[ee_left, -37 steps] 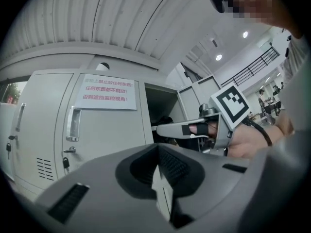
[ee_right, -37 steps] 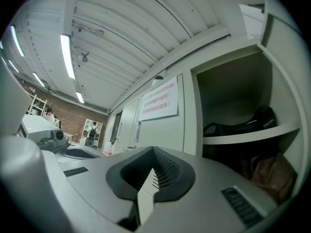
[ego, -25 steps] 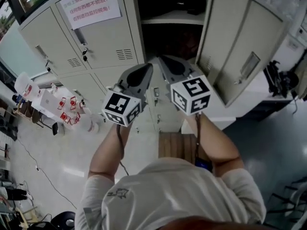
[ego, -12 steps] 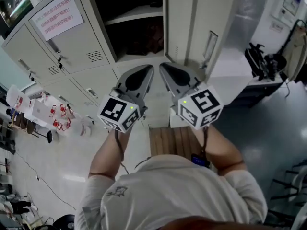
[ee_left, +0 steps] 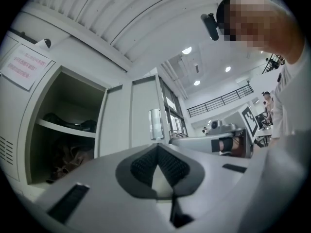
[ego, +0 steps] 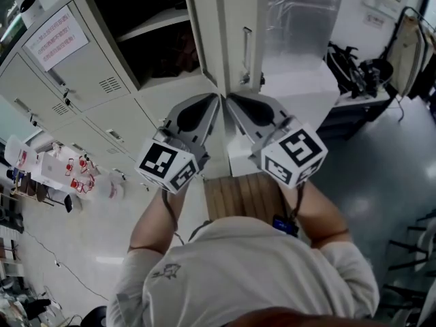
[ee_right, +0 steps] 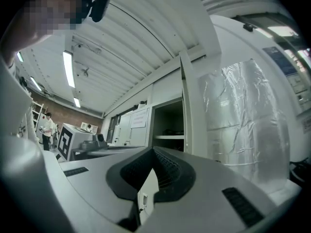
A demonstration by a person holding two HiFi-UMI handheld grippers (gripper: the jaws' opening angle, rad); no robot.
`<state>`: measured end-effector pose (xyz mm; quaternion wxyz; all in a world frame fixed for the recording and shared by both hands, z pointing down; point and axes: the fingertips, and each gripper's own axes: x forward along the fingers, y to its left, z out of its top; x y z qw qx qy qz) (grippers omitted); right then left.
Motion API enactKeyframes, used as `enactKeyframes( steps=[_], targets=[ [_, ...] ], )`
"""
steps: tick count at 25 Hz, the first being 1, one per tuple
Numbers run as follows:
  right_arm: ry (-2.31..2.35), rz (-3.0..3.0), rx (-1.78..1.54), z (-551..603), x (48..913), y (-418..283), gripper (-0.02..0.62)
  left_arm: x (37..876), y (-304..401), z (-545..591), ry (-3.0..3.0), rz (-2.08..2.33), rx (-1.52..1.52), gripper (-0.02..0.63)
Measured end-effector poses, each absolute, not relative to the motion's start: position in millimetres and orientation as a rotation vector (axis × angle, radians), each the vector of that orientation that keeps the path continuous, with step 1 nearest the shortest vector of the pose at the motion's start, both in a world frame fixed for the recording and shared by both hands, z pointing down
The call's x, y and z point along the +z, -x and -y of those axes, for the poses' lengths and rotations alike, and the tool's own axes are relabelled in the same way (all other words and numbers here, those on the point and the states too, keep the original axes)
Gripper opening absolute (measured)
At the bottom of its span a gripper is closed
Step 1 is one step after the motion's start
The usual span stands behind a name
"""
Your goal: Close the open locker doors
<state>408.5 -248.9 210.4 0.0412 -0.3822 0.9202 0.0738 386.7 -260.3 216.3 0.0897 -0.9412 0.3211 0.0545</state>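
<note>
The open locker compartment (ego: 146, 36) is dark inside, with a shelf and some dark things on it. Its grey door (ego: 235, 36) stands out toward me, nearly edge-on, with a metal handle plate (ego: 246, 46). Both grippers are held side by side just below the door's lower edge. My left gripper (ego: 215, 101) is shut and holds nothing. My right gripper (ego: 229, 99) is also shut and holds nothing. In the left gripper view the left gripper (ee_left: 156, 147) points at the door (ee_left: 138, 123), with the compartment (ee_left: 68, 130) to its left. In the right gripper view the right gripper (ee_right: 153, 151) points at the door's edge (ee_right: 192, 115).
Closed grey lockers with a paper notice (ego: 56, 38) fill the upper left. A plastic-wrapped panel (ego: 300, 16) stands right of the door. A white counter with black gear (ego: 354, 67) is at the right, a wooden slatted stool (ego: 238, 196) below the grippers, a cluttered white table (ego: 58, 169) at the left.
Both grippers, still shut, have shifted right along the lockers. The open door, earlier seen broadside at the right, now stands edge-on directly ahead of them.
</note>
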Motion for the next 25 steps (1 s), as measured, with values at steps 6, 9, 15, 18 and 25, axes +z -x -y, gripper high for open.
enactKeyframes(
  steps=[6,9,15,18,25],
  targets=[
    [1.176,-2.796,0.199,243.5,211.1,-441.6,-0.002,215.5,-419.5,250.4,2.81,-0.896,0.152,-0.002],
    [1.142,-2.813,0.203,242.3,206.4,-450.0,-0.002,214.6,-426.8,250.2,2.812,-0.887,0.145,-0.002],
    [1.059,-2.915,0.256,246.2,190.5,-462.3,0.002,209.2,-430.8,253.4,2.806,-0.896,0.163,-0.002],
    [1.004,-2.956,0.251,251.0,179.0,-470.0,0.054,210.1,-428.6,254.0,2.803,-0.91,0.16,-0.002],
    [0.796,-3.015,0.119,277.3,155.1,-488.8,0.126,210.4,-414.1,262.2,2.779,-0.968,0.151,-0.002]
  ],
)
